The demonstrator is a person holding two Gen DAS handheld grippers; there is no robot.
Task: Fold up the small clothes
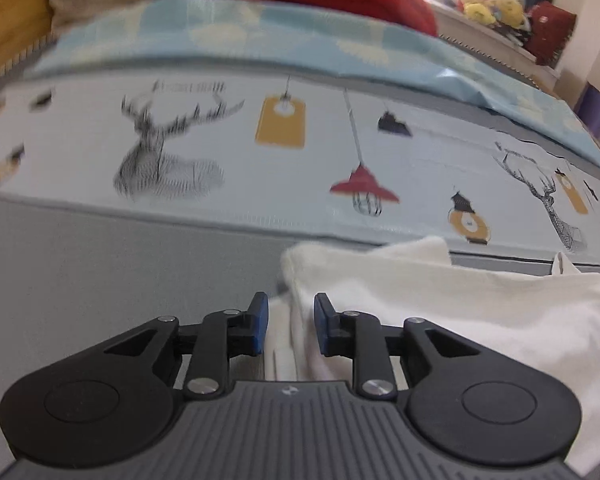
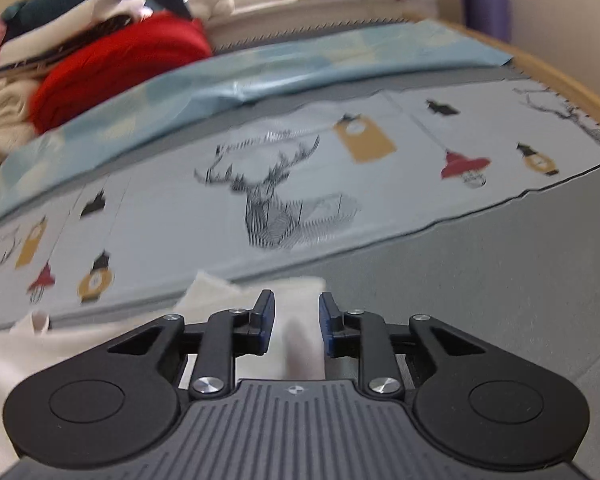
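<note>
Bed (image 1: 100, 264): grey surface, carrying a printed cloth (image 1: 320, 148) with deer heads and lamps. 
White garment (image 1: 460, 312): lies on the grey surface just before the printed cloth's near edge. 
Left tongs (image 1: 287, 326): spread, blue pads either side of a garment fold, not pressing. 
Right tongs (image 2: 297, 322): spread over the garment's edge, likewise loose.

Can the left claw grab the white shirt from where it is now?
Probably yes. The left claw sits right over the edge of the white shirt, its blue pads apart with cloth showing between them. Nothing blocks the way; it likely only needs to squeeze shut.
</note>
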